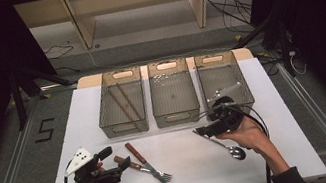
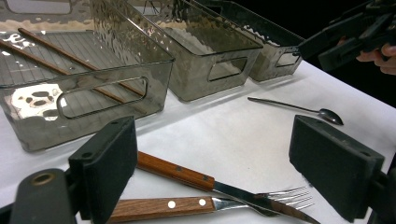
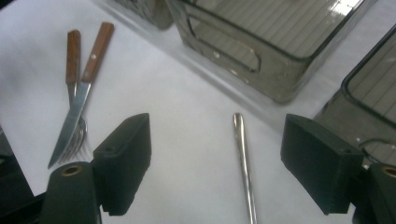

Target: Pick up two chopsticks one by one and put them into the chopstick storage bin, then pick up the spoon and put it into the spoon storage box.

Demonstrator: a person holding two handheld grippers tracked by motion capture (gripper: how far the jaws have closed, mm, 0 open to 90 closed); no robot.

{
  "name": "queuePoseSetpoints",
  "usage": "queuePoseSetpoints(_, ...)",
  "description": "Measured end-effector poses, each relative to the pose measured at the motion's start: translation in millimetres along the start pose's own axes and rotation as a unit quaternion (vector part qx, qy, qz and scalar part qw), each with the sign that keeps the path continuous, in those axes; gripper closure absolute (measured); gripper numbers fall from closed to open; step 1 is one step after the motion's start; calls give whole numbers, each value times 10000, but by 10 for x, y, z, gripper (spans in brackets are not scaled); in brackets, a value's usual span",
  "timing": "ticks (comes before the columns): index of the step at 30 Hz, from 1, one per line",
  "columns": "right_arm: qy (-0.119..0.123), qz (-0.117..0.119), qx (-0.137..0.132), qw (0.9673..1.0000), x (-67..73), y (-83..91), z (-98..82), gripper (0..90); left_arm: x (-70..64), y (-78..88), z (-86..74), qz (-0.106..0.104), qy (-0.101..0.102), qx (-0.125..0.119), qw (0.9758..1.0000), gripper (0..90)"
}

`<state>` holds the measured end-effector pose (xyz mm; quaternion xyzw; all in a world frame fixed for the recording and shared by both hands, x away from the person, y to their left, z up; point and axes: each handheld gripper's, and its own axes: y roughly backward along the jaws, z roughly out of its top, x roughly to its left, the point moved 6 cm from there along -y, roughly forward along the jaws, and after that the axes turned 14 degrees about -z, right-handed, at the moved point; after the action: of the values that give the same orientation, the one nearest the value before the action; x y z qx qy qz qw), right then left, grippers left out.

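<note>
We are holding our right gripper [image 3: 215,163] with jaws spread wide over the slim silver metal spoon [image 3: 243,158] lying untouched on the white table [image 3: 187,116]; our left gripper [image 2: 215,172] is gaping empty.

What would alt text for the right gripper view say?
Open black tongs hover over a metal spoon handle on a white table. A wood-handled knife crosses a fork at left; smoky bins stand behind.

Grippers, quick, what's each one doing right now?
Left gripper: open, holding nothing, above the knife and fork.
Right gripper: open, empty, over the spoon.
</note>
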<state>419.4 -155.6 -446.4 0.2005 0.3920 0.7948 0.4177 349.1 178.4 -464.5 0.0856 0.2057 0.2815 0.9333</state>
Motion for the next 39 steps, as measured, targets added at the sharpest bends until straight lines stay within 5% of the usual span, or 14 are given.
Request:
queuePoseSetpoints(20,523,-323,1014,9929,-65,-184,-358,282,-9,20,-9,-15,-4,-20,10000,149)
queuePoseSetpoints(39,828,-462,1706,9808,-148,-311,-489,583,-31,13,-11,-13,-47,35,10000,149)
